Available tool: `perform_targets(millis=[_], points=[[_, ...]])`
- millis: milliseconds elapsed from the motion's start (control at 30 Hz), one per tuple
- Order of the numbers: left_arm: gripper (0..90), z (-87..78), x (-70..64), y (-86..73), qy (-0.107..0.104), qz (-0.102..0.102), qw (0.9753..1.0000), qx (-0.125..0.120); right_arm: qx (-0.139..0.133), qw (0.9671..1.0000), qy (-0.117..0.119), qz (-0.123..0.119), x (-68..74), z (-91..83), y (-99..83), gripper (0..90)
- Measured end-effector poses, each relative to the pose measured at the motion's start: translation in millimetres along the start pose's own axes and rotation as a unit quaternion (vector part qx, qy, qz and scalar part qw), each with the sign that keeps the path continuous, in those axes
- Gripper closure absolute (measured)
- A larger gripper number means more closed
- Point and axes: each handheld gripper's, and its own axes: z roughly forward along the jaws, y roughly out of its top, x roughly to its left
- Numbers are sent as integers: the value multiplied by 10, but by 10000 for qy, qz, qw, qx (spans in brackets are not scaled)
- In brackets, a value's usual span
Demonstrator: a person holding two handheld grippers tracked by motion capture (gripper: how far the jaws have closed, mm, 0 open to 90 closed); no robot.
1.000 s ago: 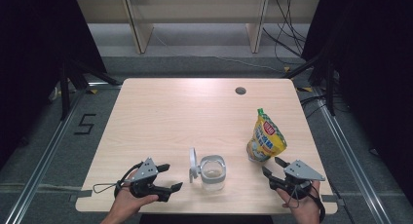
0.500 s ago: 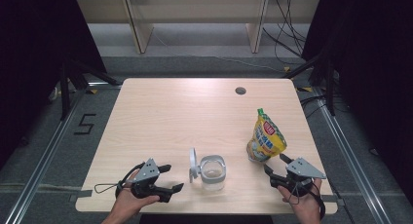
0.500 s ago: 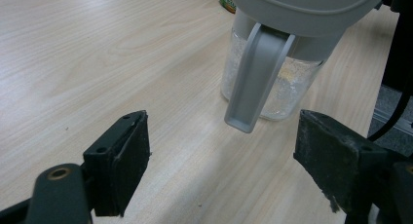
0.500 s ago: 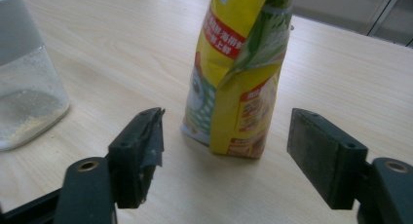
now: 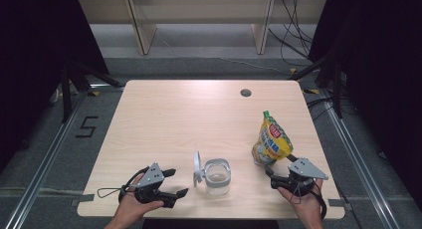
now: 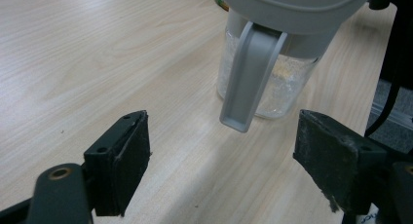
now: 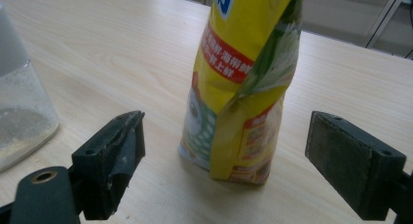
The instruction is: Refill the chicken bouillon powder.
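A clear jar (image 5: 217,175) with some pale grains in it stands near the table's front edge, its grey hinged lid (image 5: 197,168) flipped open on its left side. My left gripper (image 5: 176,182) lies just left of it, open and empty. In the left gripper view the jar (image 6: 272,87) and its hanging lid latch (image 6: 248,78) are just ahead of the open left gripper (image 6: 221,156). A yellow snack pouch (image 5: 271,139) stands upright to the right. My right gripper (image 5: 278,171) is open just in front of it. The pouch (image 7: 238,87) is centred beyond the right gripper (image 7: 224,156).
The wooden table (image 5: 199,114) has a round cable hole (image 5: 245,93) at the back right. Its front edge is just under both hands. The jar (image 7: 19,121) stands at the left of the right gripper view. Wooden shelving legs (image 5: 142,25) stand behind the table.
Both grippers have barely shifted. The jar and the pouch stand where they were.
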Motion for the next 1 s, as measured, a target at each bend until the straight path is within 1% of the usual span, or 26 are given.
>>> perform_targets(millis=[33, 67, 100, 133, 167, 200, 233, 267, 333, 367, 400, 433, 467, 500, 533, 600, 667, 700, 733, 767, 800, 833, 867, 900, 967, 1000], points=[[203, 2, -18, -4, 19, -93, 10000, -10, 7, 10000, -18, 80, 5, 10, 2, 153], [204, -1, -15, -4, -4, -63, 10000, -10, 56, 9999, -60, 112, 11, 9, 12, 154], [203, -9, -7, 3, -17, 0, 10000, -16, 12, 10000, -87, 38, 11, 26, 11, 153], [203, -16, -10, 7, 16, 7, 10000, -30, -30, 9999, -96, -32, -5, 39, 15, 153], [204, -16, -13, 6, -3, -55, 10000, -72, -6, 9999, -148, -3, -5, 39, 18, 153], [204, -19, -2, 9, -13, 22, 10000, -74, -27, 9999, -147, -18, -14, 61, 15, 153], [204, -17, -10, 3, 29, -60, 10000, -41, 23, 9998, -170, 69, -15, 62, 16, 153], [205, -11, 4, 4, -10, 24, 10000, -39, 7, 9998, -168, 90, -30, 83, 14, 153], [205, -1, 1, 1, -6, -51, 10000, 6, -42, 9999, -141, 63, -53, 123, 6, 154], [205, 1, 2, 3, -1, -41, 10000, 8, 5, 9999, -149, 83, -53, 134, 5, 155], [206, 2, 7, 7, 23, 27, 10000, -3, -17, 9999, -109, 40, -61, 159, 1, 155], [206, 2, 6, 7, 19, 29, 10000, -7, -4, 9999, -96, 74, -55, 183, -4, 156], [207, 3, 1, 7, 14, 13, 10000, -18, -77, 9998, -165, -40, -72, 206, -4, 156], [207, 3, -11, 2, 22, -79, 10000, -15, -90, 9999, -123, 5, -72, 227, -6, 156], [206, 1, -9, 0, -17, -86, 10000, -5, -36, 9999, -166, 3, -72, 237, -7, 155], [207, -3, 0, 3, -35, 19, 10000, -8, -43, 9998, -188, 8, -81, 266, -9, 157], [207, -2, -4, 1, -27, 22, 10000, -18, -113, 9997, -184, 58, -95, 300, -16, 161], [207, -1, -19, -5, 6, -94, 10000, 2, -130, 9997, -198, 106, -93, 309, -16, 161], [207, 1, -24, -4, -7, -107, 9999, -10, -135, 9997, -222, 35, -101, 317, -17, 161], [207, 7, -20, -5, -85, -190, 9998, -22, -145, 9997, -207, 42, -101, 326, -16, 165], [207, 11, -5, -5, -144, -139, 9998, -45, -209, 9996, -200, 10, -106, 346, -21, 166], [208, 17, -7, -11, -114, -212, 9997, -18, -221, 9995, -206, 58, -99, 358, -20, 165], [208, 20, -7, -12, -85, -197, 9998, 0, -234, 9994, -243, 43, -99, 370, -24, 165], [208, 27, 1, -13, -95, -137, 9999, -26, -217, 9996, -186, 89, -102, 382, -27, 165], [209, 25, 12, -10, -71, -83, 9999, 15, -257, 9995, -199, 36, -107, 391, -35, 173], [209, 31, 10, -11, -75, -111, 9999, -13, -299, 9993, -208, 54, -103, 399, -33, 173]])
